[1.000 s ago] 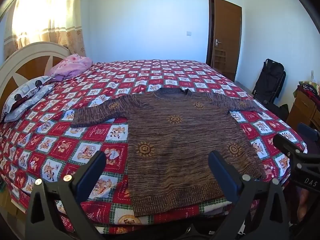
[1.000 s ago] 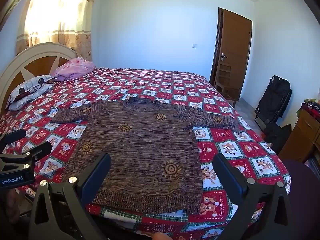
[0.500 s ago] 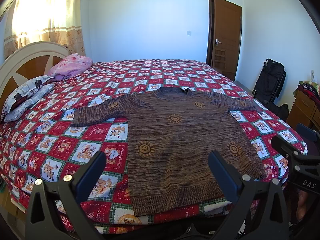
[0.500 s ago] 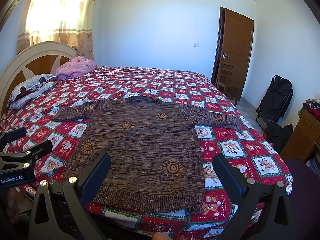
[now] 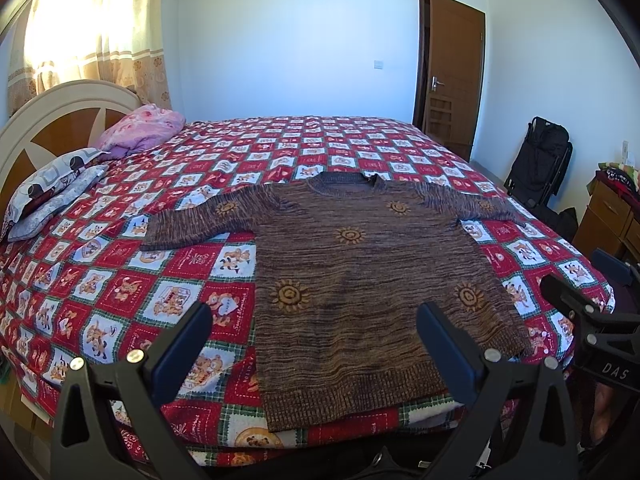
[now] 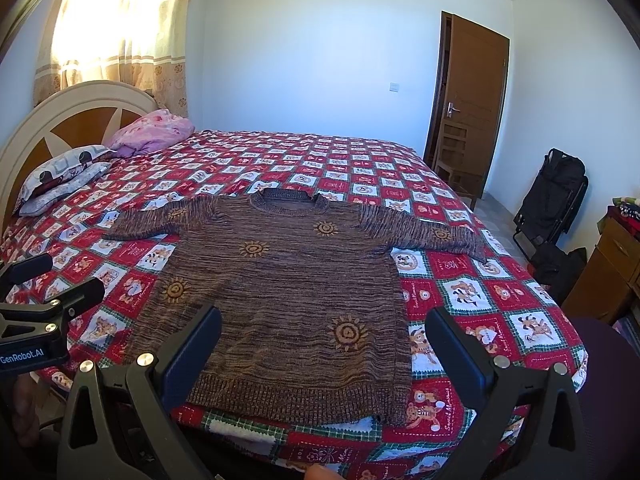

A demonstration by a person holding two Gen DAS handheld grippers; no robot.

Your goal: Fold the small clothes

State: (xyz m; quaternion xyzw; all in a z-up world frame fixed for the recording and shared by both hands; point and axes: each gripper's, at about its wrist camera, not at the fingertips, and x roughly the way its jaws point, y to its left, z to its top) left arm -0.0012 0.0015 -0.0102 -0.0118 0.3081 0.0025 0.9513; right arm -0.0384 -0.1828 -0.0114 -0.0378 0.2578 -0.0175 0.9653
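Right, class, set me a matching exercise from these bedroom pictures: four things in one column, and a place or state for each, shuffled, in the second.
Things
1. brown sweater
2. pink blanket
3. wooden door
4. left claw

Places or states
A. bundled by the headboard
B. open, holding nothing
C. spread flat on the bed, sleeves out
D. in the far wall, right of the bed

Pairs: 1-C, 2-A, 3-D, 4-B

Wore black angular frames on both the left gripper (image 5: 314, 344) and right gripper (image 6: 323, 346), with dark-blue pads inside, silver screws, white lettering.
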